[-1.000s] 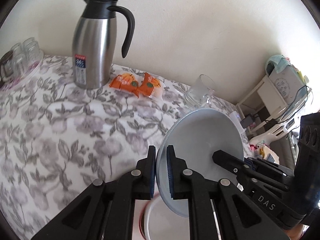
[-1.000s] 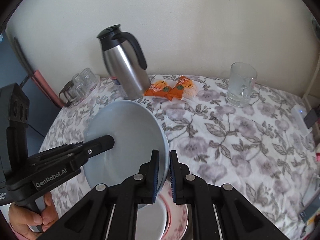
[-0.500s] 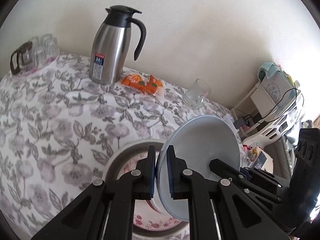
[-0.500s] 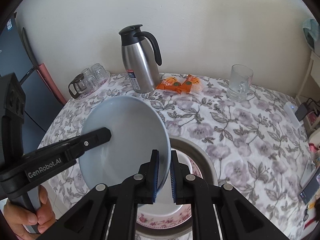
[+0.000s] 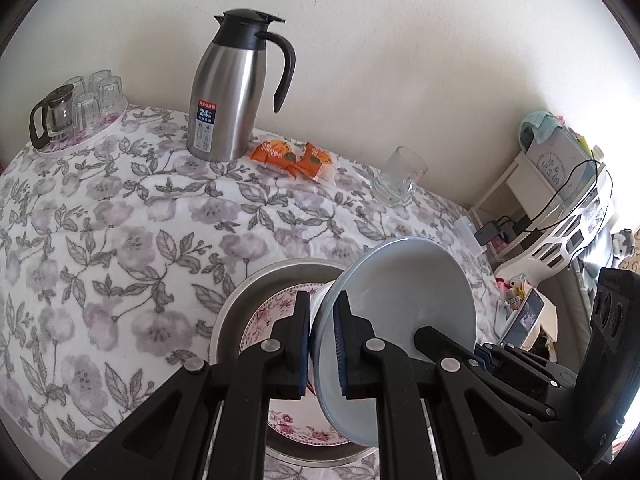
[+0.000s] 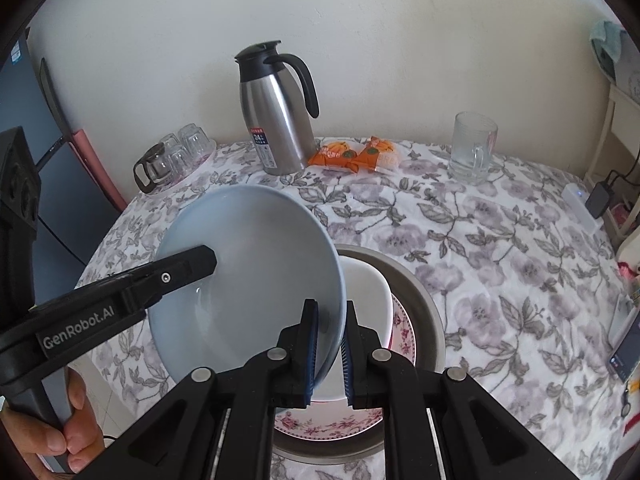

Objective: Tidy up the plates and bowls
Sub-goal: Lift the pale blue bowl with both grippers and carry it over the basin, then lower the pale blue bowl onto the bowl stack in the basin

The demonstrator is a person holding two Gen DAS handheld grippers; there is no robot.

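Observation:
A pale blue bowl hangs tilted in the air, gripped on opposite rims. My left gripper is shut on its near rim; it also shows in the right wrist view. My right gripper is shut on the other rim; it also shows in the left wrist view. Below sits a steel basin holding a floral pink plate with a white bowl on it.
On the floral tablecloth stand a steel thermos jug, orange snack packets, a glass mug and a tray of glasses. A shelf with cables stands right of the table.
Both grippers have lifted the blue bowl up and back from the stack. The basin, floral plate and white bowl underneath have come into view.

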